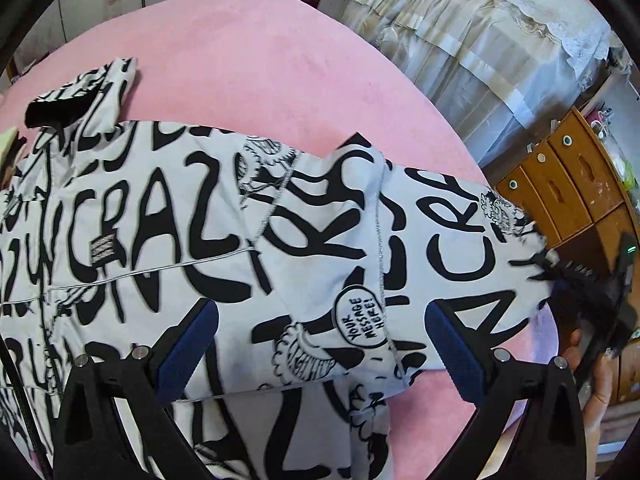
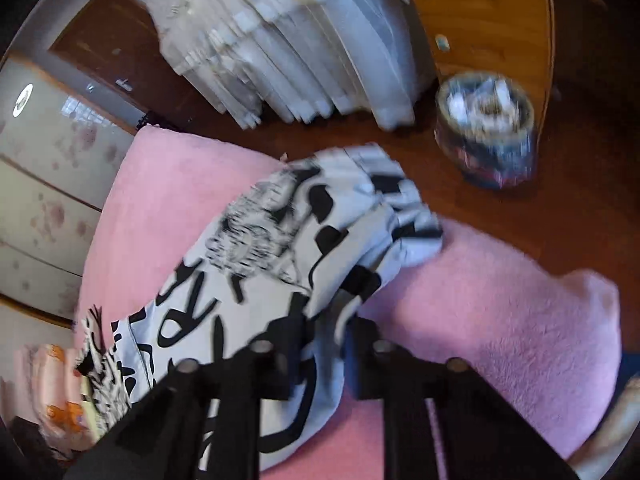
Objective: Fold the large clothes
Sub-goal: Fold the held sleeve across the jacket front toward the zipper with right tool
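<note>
the white garment [image 1: 208, 216] with black scrawled lettering lies spread over a pink blanket [image 1: 248, 64], its body running off to the left and its sleeve [image 1: 440, 232] reaching right toward the blanket's edge. the left claw [image 1: 320, 344] hangs over the near part of the sleeve with its two blue-padded fingers [image 1: 188, 356] wide apart; the cloth lies flat between and under them, with no fold pinched between the pads, and the small "your message here" bubble [image 1: 362, 322] printed on the cloth sits between the two fingers. at the far right end of the sleeve, the left wrist view shows the right claw [image 1: 596, 300] at the cuff, with a hand behind it. from the right wrist view, the right claw [image 2: 320, 364] has its jaws nearly together, clamped on a bunched fold of the sleeve [image 2: 280, 248], which rises from the fingers and trails away over the blanket [image 2: 500, 312]; the picture is blurred. beyond the bed's far right stand a wooden drawer unit [image 1: 568, 184], pale pleated curtains [image 1: 460, 36] and a round bin [image 2: 484, 128] on the dark floor.
</note>
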Available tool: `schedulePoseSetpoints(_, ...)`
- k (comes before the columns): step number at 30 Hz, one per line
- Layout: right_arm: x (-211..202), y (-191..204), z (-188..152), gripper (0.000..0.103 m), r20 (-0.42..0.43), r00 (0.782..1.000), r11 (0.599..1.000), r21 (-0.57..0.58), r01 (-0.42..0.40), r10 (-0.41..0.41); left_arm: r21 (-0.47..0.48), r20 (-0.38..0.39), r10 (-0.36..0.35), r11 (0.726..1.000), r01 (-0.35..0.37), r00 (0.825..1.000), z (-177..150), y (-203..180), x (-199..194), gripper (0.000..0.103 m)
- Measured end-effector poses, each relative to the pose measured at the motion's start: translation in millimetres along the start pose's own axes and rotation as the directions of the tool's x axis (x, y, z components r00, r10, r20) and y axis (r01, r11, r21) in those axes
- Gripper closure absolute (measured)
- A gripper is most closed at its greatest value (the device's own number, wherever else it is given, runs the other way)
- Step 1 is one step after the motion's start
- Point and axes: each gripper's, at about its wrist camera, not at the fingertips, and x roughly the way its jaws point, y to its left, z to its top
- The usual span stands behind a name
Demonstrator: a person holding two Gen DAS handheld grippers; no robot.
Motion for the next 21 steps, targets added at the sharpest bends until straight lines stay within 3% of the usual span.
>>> schedulePoseSetpoints(3,-40.3,52.5,-6.3,0.094,0.129,0.990,0.984,-0.172,-0.043,0.065,0.011,0.012,-0.004,1.000,0.004,1.000,-1.6,13.0,-16.9,0.005)
schedulePoseSetpoints(6,-73.9,118.9,-28.4,0.095,0.166,0.970,0.917,-0.387,-0.101,0.177,0.023,0.057,0.024,0.999,-0.025,0.998,-6.2,31.1,-40.3,0.006)
schedulePoseSetpoints(9,-92.6,186.6,-74.5,0.095,0.130,0.954,0.785,-0.603,-0.140,0.270,-0.025,0.104,0.038,0.999,-0.035,0.994,-11.9,63.2,-67.5,0.006)
schedulePoseSetpoints(12,-89.7,226.2,-120.3,0.095,0.058,0.947,0.673,-0.718,-0.180,0.315,-0.085,0.148,0.087,0.994,-0.075,0.985,-22.6,99.2,-91.8,0.006)
schedulePoseSetpoints(15,-62.7,252.1,-175.5,0.095,-0.045,0.958,0.577,-0.790,-0.208,0.284,-0.122,0.177,0.128,0.987,-0.107,0.976,-37.3,130.8,-110.7,0.006)
schedulePoseSetpoints(19,-23.5,261.5,-236.0,0.091,-0.115,0.979,0.504,-0.843,-0.187,0.170,-0.148,0.160,0.157,0.980,-0.133,0.975,-60.9,162.3,-114.7,0.006)
schedulePoseSetpoints(21,-7.3,260.1,-265.7,0.084,-0.169,0.980,0.453,-0.869,-0.198,0.103,-0.165,0.132,0.150,0.978,-0.127,0.980,-70.5,175.3,-108.3,0.006)
